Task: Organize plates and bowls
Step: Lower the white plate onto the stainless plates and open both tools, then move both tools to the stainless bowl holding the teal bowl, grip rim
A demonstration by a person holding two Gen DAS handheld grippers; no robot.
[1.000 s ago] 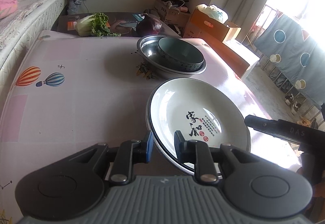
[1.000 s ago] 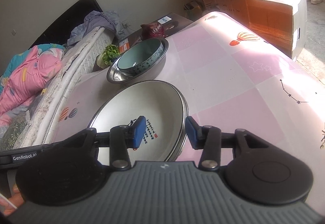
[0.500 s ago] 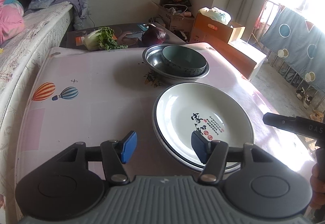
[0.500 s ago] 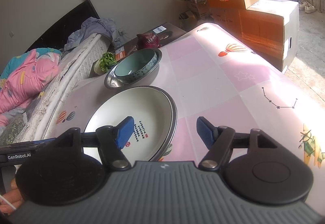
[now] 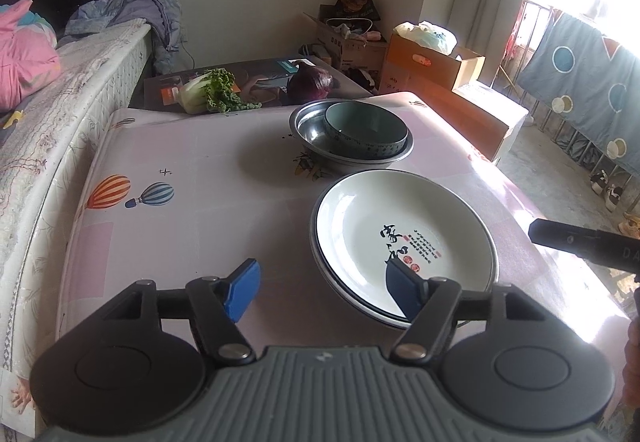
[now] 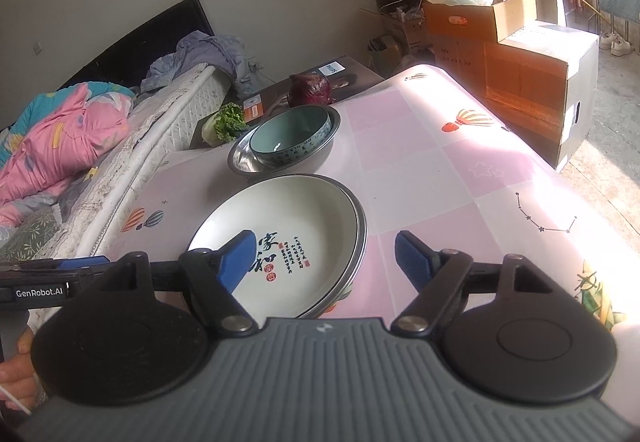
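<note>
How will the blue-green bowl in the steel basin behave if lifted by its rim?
The bowl looks like glazed ceramic, so probably stiff, fairly heavy, and breakable. Its glossy wall may slip between the fingers. It sits loosely and off-centre in the steel basin, so it should lift free, though it may scrape the basin.

We see a white plate (image 5: 404, 238) with black and red calligraphy lying flat at centre right of the left wrist frame, stacked on another plate whose rim shows beneath it. Above it, a teal bowl (image 5: 366, 129) sits tilted inside a steel bowl (image 5: 308, 125).
</note>
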